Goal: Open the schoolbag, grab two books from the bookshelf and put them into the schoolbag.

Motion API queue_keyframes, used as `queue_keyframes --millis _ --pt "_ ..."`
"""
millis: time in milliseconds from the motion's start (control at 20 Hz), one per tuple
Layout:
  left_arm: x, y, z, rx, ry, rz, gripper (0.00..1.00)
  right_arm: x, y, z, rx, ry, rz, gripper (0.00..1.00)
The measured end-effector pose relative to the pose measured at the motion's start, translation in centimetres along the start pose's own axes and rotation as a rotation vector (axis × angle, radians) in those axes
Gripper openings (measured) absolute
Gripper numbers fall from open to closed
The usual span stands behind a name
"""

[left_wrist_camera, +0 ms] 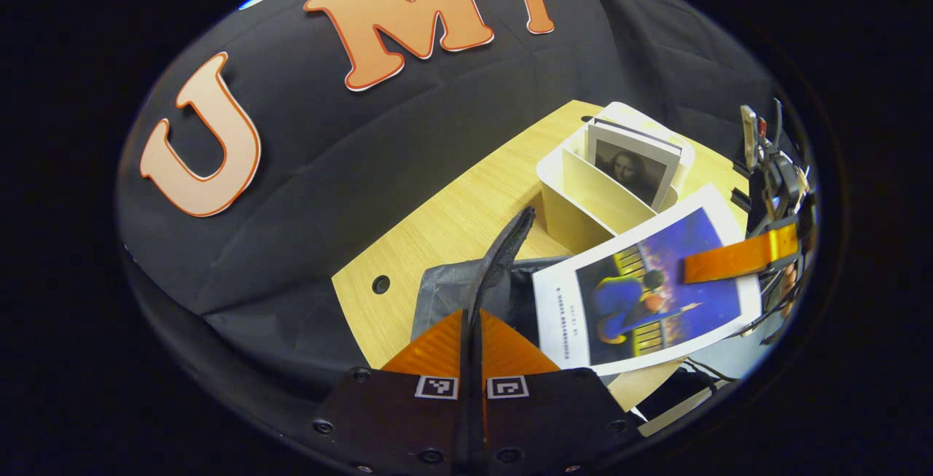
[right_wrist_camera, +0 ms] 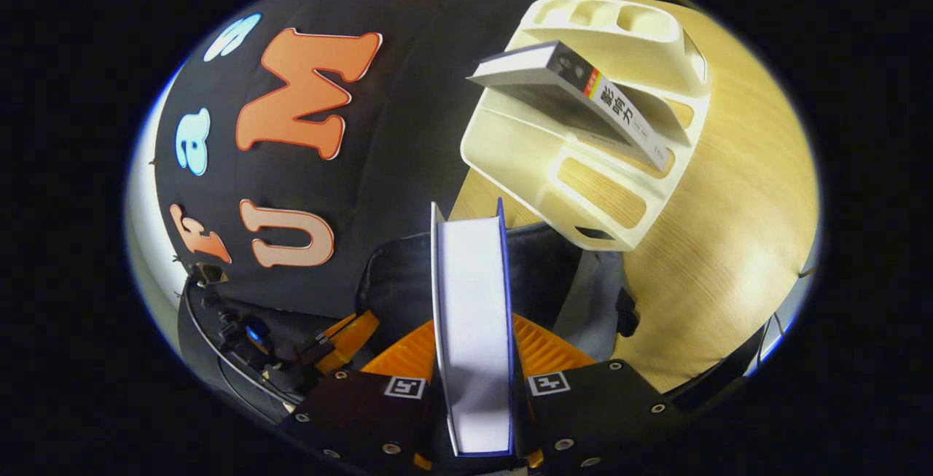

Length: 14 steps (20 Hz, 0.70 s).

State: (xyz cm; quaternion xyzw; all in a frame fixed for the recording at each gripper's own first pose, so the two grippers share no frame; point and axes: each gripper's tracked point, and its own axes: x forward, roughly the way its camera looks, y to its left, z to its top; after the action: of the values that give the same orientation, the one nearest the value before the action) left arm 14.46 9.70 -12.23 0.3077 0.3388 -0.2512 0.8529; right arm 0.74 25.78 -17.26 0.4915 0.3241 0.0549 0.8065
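A: Item one, left gripper (left_wrist_camera: pixel 471 337): jaws pressed together on the black edge of the bag (left_wrist_camera: pixel 503 243), holding that flap up off the table (left_wrist_camera: pixel 444 221).

B: Item two, right gripper (right_wrist_camera: pixel 472 359): jaws clamped on a book (right_wrist_camera: pixel 472 315), page edges facing the camera, blue covers either side.

A: In the left gripper view the same book (left_wrist_camera: pixel 649 294) shows its blue cover, gripped by the orange finger (left_wrist_camera: pixel 736 257) of the right gripper, just over the bag's mouth, the dark grey bag directly beneath it.

B: Item three, rack (right_wrist_camera: pixel 619 170): cream, slotted, on the table just behind the bag, toward the far edge by the cloth wall.

A: Item four, second book (right_wrist_camera: pixel 583 97): leaning tilted in a rack slot, dark spine outward. From the left gripper view its cover (left_wrist_camera: pixel 634 166) carries a portrait.

B: Table: pale wood, one round hole (left_wrist_camera: pixel 380 284) near its left edge.
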Motion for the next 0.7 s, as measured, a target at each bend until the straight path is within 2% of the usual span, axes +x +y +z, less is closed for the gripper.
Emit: queue_keyframes --millis 450,700 --pt "-0.4 -0.5 1.0 0.038 0.0 0.008 0.01 9.3 -1.0 -2.1 0.075 0.007 -0.028 0.36" --pt "-0.4 -0.5 1.2 0.054 -0.005 0.01 0.01 12.5 -0.3 -2.0 0.07 -0.051 -0.028 0.36"
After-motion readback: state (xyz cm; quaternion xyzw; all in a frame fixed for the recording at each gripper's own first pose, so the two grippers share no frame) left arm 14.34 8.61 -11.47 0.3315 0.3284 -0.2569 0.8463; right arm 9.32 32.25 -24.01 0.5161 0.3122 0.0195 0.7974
